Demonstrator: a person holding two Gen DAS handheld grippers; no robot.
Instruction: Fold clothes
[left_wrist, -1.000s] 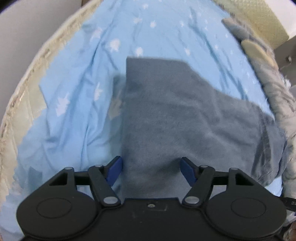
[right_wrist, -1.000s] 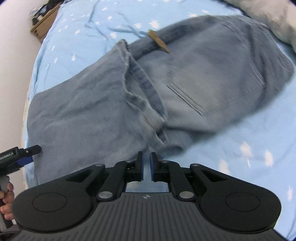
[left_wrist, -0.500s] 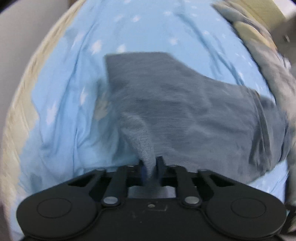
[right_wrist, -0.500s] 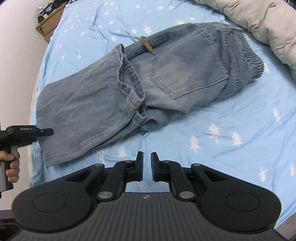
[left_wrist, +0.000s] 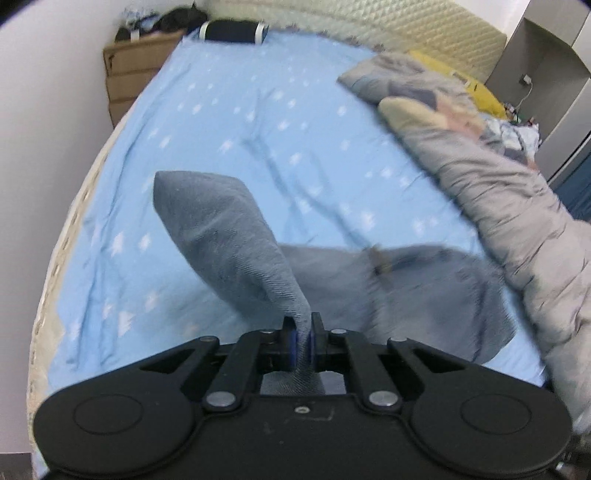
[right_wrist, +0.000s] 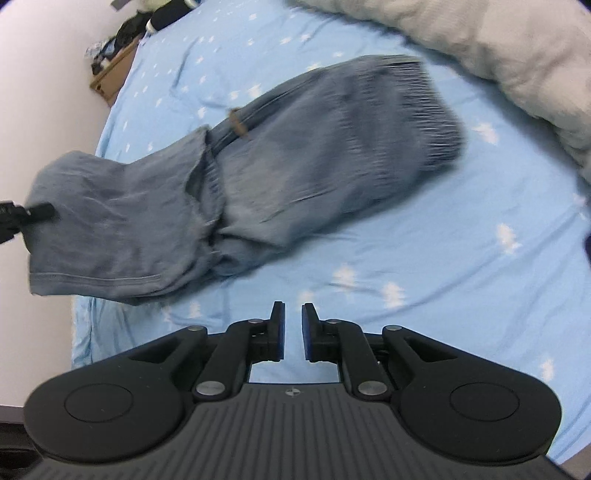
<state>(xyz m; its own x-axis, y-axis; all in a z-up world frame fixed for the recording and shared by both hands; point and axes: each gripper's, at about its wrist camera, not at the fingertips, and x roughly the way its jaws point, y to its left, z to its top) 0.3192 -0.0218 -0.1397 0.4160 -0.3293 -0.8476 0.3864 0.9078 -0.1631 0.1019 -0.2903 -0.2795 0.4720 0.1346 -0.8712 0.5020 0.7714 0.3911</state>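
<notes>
A pair of blue jeans (right_wrist: 295, 177) lies on the light blue star-print bed sheet (right_wrist: 406, 266), waistband at the far right, legs folded toward the left. My left gripper (left_wrist: 303, 341) is shut on the leg end of the jeans (left_wrist: 229, 236) and holds it lifted off the sheet. It shows at the left edge of the right wrist view (right_wrist: 33, 216), gripping the raised denim. My right gripper (right_wrist: 292, 330) hovers above the sheet in front of the jeans, jaws nearly together with a small gap, holding nothing.
A grey quilt (left_wrist: 498, 192) lies along the right side of the bed, also in the right wrist view (right_wrist: 498, 55). A cardboard box (left_wrist: 133, 77) stands by the wall at the bed's far left corner. A quilted headboard (left_wrist: 369, 33) is behind.
My left gripper closed on the jeans' leg end and lifted it up off the sheet. My right gripper pulled back from the jeans and stays empty.
</notes>
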